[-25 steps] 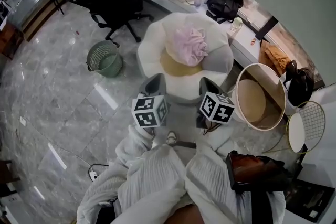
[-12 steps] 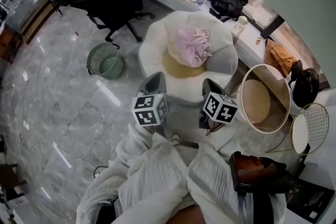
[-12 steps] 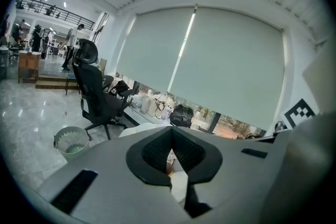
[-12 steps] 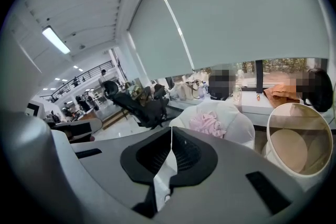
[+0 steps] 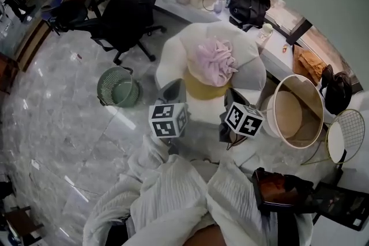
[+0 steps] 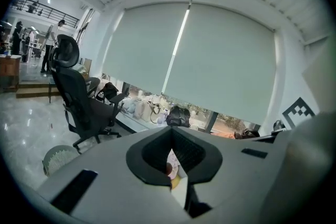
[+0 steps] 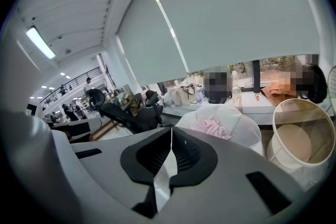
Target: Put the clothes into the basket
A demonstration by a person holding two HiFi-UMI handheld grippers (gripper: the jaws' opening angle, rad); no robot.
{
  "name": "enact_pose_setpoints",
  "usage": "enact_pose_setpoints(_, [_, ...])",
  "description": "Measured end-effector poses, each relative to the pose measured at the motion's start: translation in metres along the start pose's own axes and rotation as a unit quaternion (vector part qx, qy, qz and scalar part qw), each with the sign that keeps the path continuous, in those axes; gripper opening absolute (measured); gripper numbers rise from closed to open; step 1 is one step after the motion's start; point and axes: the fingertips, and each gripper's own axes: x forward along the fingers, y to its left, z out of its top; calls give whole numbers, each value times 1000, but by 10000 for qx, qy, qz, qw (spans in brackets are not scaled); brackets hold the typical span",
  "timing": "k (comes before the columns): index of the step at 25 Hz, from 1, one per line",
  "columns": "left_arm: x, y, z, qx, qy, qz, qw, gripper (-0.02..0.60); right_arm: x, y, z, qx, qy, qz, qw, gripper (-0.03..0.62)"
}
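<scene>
A crumpled pink garment (image 5: 215, 59) lies on a white round armchair (image 5: 249, 53), over a yellow cushion (image 5: 204, 89). A tall white basket (image 5: 288, 113) with a beige inside stands empty to the right of the armchair. My left gripper (image 5: 173, 86) and right gripper (image 5: 232, 93) are side by side in front of the armchair, short of the garment. Both are shut with nothing in them. The right gripper view shows the garment (image 7: 212, 126) and basket (image 7: 302, 136) beyond the shut right gripper (image 7: 171, 131). The left gripper (image 6: 171, 132) shows only a sliver of pink and yellow past its jaws.
A green wire bin (image 5: 118, 87) stands on the marble floor left of the armchair, a black office chair (image 5: 124, 15) behind it. Bags (image 5: 249, 4) sit on a low ledge along the window. A wire-topped stand (image 5: 345, 136) is right of the basket.
Both grippers have moved forward toward the armchair, which now sits closer and more central in the head view. Their jaws stayed shut and empty.
</scene>
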Motion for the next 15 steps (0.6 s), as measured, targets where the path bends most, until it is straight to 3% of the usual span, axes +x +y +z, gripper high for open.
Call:
enact_pose_setpoints(7, [31,71,45,113,30,-292,9995,6,52,56,20,181,-164,-271,9993,25])
enact_pose_setpoints(15, [74,118,58,154,270,-679,9972,6,90,78,23,333,-204,-703,9968,25])
